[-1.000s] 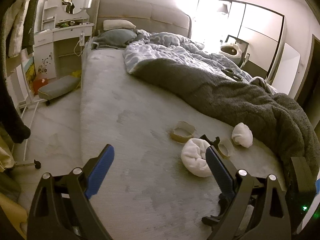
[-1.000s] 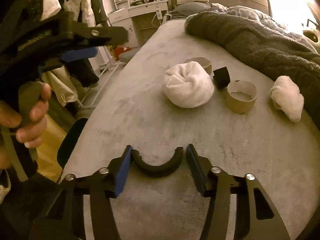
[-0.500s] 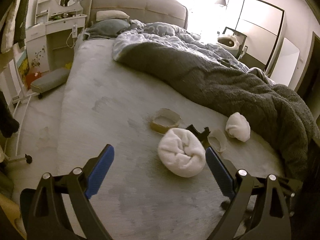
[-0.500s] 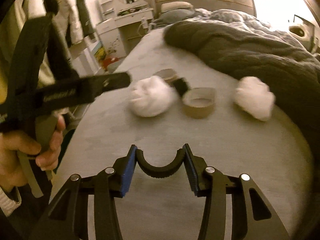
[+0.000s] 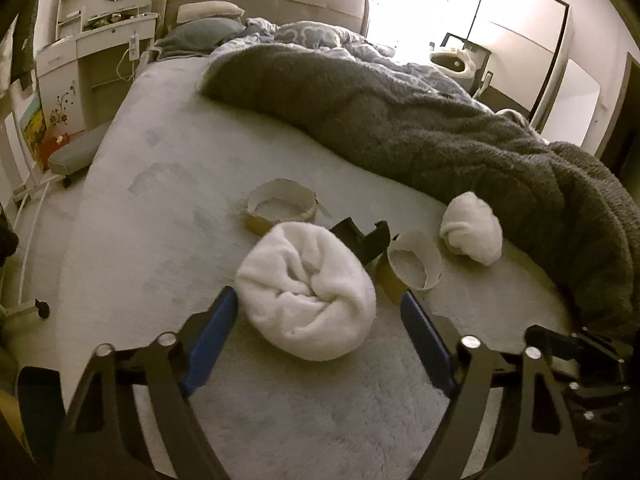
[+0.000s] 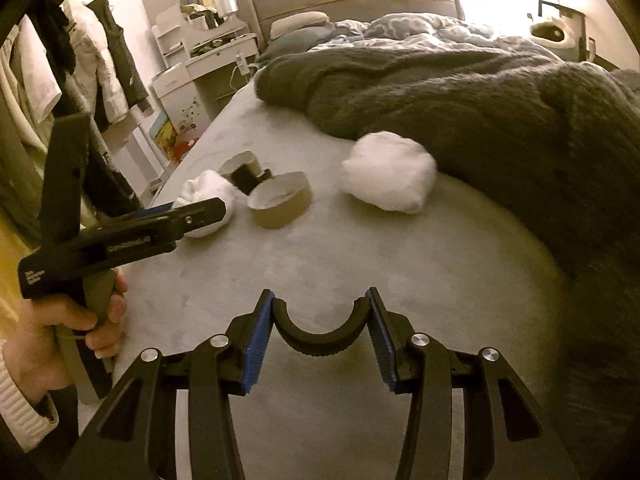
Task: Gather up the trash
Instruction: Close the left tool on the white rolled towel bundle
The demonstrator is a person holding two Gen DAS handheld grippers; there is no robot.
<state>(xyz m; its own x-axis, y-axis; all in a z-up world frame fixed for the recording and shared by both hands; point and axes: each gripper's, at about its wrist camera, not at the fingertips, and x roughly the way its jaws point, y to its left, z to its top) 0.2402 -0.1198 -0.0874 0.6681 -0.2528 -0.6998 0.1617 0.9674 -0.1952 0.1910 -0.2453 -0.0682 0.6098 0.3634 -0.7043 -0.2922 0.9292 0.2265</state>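
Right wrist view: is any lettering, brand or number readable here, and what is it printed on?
White lettering on the side bar of the left gripper: too blurred to read.
Smaller white print on its rear end: too blurred to read.
Picture propped by the dresser: no legible text.
Nothing else carries writing.

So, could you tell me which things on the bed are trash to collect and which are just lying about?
Job in hand:
- near white wad
- far white wad
- wide cardboard ring
- small cardboard ring
- black curved piece
- black scrap

Just lying about:
- grey blanket
- pillows
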